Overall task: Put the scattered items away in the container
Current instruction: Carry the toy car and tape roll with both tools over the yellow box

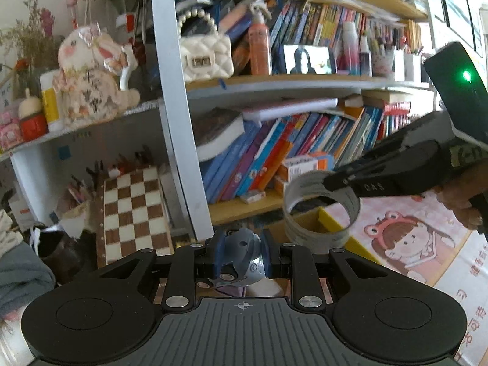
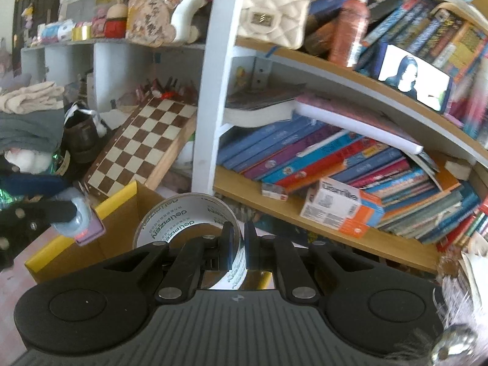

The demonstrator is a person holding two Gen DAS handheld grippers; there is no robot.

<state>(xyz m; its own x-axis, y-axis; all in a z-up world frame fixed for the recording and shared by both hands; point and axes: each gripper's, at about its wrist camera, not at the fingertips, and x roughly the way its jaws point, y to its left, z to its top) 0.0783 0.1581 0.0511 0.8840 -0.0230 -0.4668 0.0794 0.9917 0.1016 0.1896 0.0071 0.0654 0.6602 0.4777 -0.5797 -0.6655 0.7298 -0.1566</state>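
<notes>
My left gripper (image 1: pixel 241 259) is shut on a small grey-blue rounded toy (image 1: pixel 244 241) with a purple part below it. The right wrist view shows that toy (image 2: pixel 83 215) in the left gripper (image 2: pixel 65 213), over the left rim of a cardboard box with yellow edges (image 2: pixel 119 199). My right gripper (image 2: pixel 238 239) is shut on the wall of a silver duct tape roll (image 2: pixel 183 217), which hangs above the open box. In the left wrist view the tape roll (image 1: pixel 317 225) hangs from the right gripper (image 1: pixel 331 183) over the box (image 1: pixel 328 218).
A crowded bookshelf (image 1: pixel 274 85) rises just behind the box, with leaning books and an orange-white carton (image 2: pixel 341 210) on its low shelf. A chessboard (image 1: pixel 131 213) leans at the left beside piled clothes (image 2: pixel 27 122). A pink cartoon-print mat (image 1: pixel 421 244) lies to the right.
</notes>
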